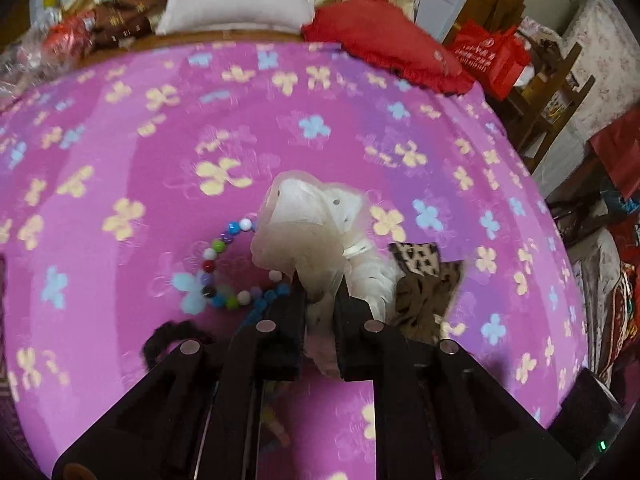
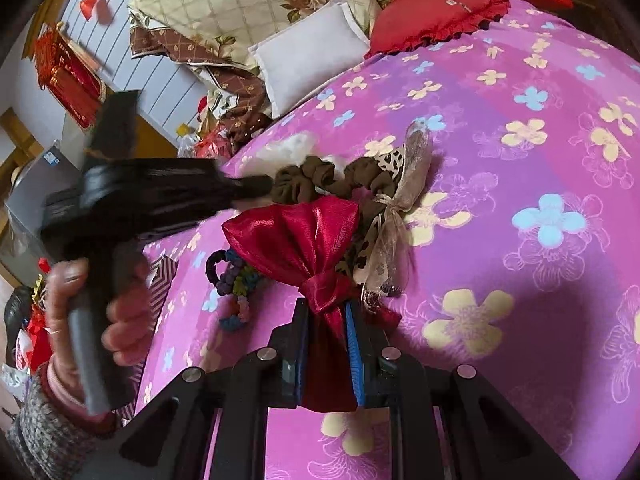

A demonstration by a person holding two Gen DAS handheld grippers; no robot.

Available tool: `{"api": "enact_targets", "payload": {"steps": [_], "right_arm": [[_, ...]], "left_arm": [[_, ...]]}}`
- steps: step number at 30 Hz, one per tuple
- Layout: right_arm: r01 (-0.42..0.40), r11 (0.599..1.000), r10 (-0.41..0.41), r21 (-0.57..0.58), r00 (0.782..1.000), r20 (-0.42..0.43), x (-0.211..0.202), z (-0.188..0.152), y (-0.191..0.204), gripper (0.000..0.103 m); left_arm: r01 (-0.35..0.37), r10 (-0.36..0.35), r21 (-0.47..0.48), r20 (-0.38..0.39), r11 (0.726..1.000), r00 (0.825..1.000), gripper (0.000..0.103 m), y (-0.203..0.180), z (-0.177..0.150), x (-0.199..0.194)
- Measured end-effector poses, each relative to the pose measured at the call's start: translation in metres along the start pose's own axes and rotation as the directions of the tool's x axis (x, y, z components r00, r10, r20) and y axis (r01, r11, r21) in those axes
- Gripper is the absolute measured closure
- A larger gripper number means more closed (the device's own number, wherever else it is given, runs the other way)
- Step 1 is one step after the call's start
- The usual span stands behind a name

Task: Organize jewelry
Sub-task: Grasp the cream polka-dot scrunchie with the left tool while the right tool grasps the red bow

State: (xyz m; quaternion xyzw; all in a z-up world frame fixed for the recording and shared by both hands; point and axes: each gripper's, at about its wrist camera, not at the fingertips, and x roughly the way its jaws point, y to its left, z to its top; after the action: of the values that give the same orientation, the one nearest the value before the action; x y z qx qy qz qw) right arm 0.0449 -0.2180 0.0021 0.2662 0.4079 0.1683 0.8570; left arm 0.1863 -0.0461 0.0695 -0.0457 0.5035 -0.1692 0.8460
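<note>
Some unreadable print, red bag (image 1: 494, 60)

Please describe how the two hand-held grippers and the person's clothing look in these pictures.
Both grippers are black plastic, with angular linkage arms and round silver pins at the joints. The right gripper has blue ribbed pads inside its fingers; the left gripper shows plain black fingers. The hand carrying it grips a grey handle and wears a grey knitted sleeve over a pink cuff.
</note>
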Motion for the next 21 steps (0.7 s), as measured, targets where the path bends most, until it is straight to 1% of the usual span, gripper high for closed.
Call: {"api": "enact_targets", "payload": {"steps": [3,7,11,15,17,19,20,21], "right_arm": [[-0.004,1.0,0.004,0.008,1.0,-0.006,0.002,0.0,-0.003,0.086],[-0.012,1.0,0.012,0.012,1.0,-0.02,0.005,-0.001,-0.004,0.086],[0.013,1.0,-0.013,0.003,1.0,-0.007,0.004,-0.001,-0.001,0.086],[-0.003,1.0,0.004,0.01,1.0,-0.014,-0.001,-0.005,0.007,0.086],[0.02,1.0,-0.02,-0.02,0.999,-0.025,-0.007,-0.01,0.019,0.086],[0.039,0.998,-0.041,-0.059,0.998,-0.045,-0.013,-0.02,0.033,0.086],[0.045,0.996,-0.049,-0.072,0.997,-0.056,-0.015,-0.026,0.039,0.086],[0.058,0.995,-0.064,-0.086,0.995,-0.07,-0.016,-0.032,0.045,0.086]], "left_arm": [[-0.013,0.011,0.041,0.055,0.999,0.998,0.092,-0.005,-0.011,-0.034],[-0.02,0.009,0.089,0.121,0.996,0.993,0.092,-0.005,-0.039,-0.079],[0.016,-0.027,0.072,0.144,0.997,0.989,0.092,0.012,-0.073,-0.113],[0.02,-0.027,0.052,0.137,0.998,0.99,0.092,0.028,-0.105,-0.129],[0.027,-0.03,0.031,0.111,0.999,0.993,0.092,0.04,-0.123,-0.128],[0.047,-0.047,-0.002,0.059,0.999,0.997,0.092,0.055,-0.142,-0.118],[0.043,-0.042,-0.011,0.048,0.999,0.998,0.092,0.059,-0.148,-0.115],[0.022,-0.021,-0.028,0.03,0.999,0.999,0.092,0.066,-0.157,-0.109]]}}
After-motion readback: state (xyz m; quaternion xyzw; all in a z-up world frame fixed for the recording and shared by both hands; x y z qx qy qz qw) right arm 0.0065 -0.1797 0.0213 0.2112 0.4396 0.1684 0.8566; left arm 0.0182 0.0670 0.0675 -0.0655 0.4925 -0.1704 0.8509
